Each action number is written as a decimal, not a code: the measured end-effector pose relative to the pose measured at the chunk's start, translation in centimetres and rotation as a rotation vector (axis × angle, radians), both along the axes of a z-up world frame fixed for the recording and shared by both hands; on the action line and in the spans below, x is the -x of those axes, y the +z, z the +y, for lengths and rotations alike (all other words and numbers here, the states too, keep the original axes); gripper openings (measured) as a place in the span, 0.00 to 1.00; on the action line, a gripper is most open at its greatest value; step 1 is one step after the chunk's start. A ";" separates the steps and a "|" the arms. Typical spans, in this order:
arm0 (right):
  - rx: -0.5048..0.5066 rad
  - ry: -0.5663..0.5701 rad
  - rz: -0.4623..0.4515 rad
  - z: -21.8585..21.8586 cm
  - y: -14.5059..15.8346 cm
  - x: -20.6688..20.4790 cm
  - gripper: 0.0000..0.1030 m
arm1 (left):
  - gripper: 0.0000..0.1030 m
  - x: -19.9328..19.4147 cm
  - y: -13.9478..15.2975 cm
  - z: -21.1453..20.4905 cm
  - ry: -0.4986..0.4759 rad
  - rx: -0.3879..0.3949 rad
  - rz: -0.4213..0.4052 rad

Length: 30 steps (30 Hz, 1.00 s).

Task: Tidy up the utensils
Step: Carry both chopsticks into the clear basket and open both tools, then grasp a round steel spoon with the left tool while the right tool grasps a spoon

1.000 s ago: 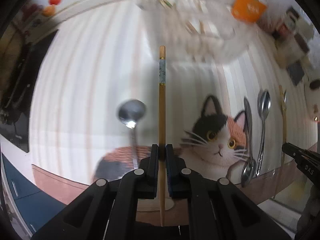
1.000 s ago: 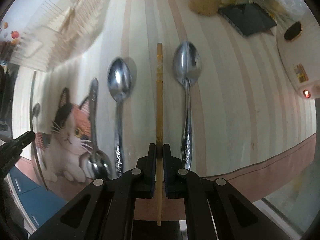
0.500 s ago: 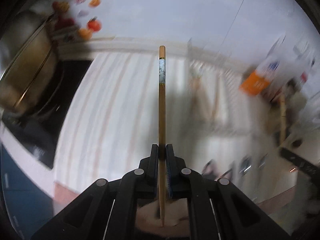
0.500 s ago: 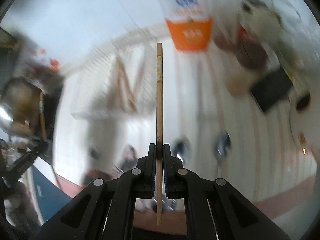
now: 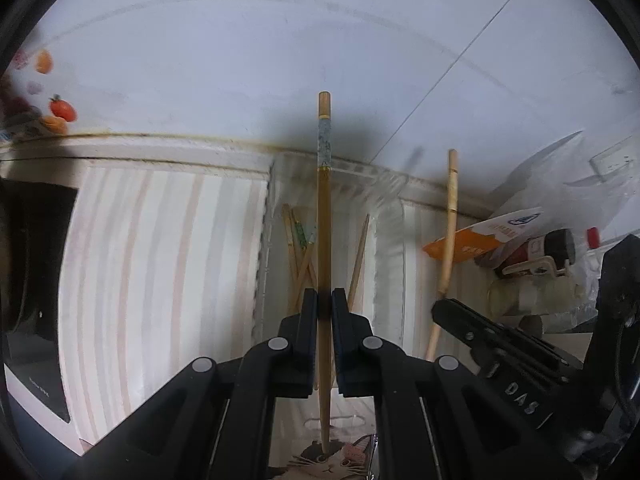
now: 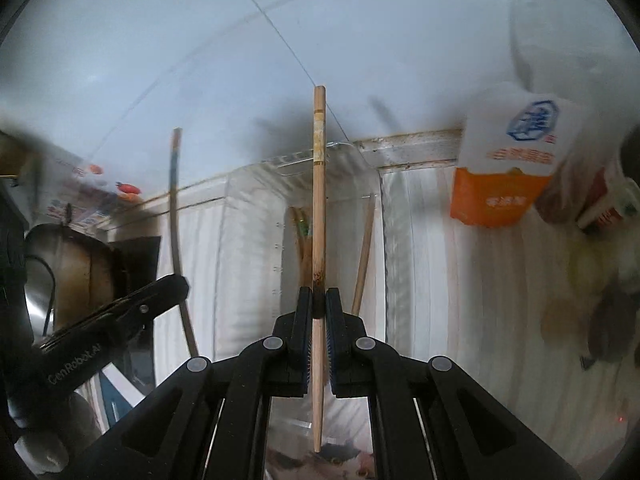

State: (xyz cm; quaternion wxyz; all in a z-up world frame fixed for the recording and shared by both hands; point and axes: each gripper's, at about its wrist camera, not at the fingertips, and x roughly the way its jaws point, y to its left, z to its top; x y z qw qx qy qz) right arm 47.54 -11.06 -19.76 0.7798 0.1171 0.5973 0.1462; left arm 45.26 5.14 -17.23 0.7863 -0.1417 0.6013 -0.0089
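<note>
Close up, left gripper [image 5: 324, 300] clamped tight on a blue-banded chopstick [image 5: 324, 208], right gripper [image 6: 319, 300] pinching a plain bamboo chopstick [image 6: 318, 208], beyond them a clear plastic tray [image 5: 390, 236] holding loose chopsticks [image 5: 298, 248] on the striped counter [image 5: 160, 260], orange-and-white carton [image 6: 500, 172] farther right.

L hand-held gripper [image 5: 324, 304]: jaws closed tight w/ only a thin gap, pads clamped on a patterned chopstick [image 5: 324, 216] that runs straight up btwn the black fingers [image 5: 308, 312]; its lower end sticks out behind the pads. Gripper angled steeply down.

R hand-held gripper [image 6: 319, 302]: same state, jaws pinched on a plain chopstick [image 6: 318, 208], stick centred btwn the pads, lower end poking back past them. Also pitched down.

Both side by side, near each other: R one shows at the right edge of the L view, L one at the left edge of the R view.
</note>
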 end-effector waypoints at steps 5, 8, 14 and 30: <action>0.049 0.048 0.079 1.4 -2.6 -1.4 0.08 | 0.06 -0.8 -1.3 0.0 0.017 0.018 0.048; 0.036 0.025 0.070 0.3 -2.6 -1.0 0.14 | 0.09 -0.3 -1.1 0.1 0.019 -0.043 0.030; 0.064 -0.029 0.007 -2.4 -0.5 1.7 0.16 | 0.45 3.1 0.3 1.6 0.063 -0.169 -0.033; 0.153 -0.144 0.058 -9.4 -4.4 15.6 0.35 | 1.00 16.1 -2.3 5.8 0.121 -0.306 -0.050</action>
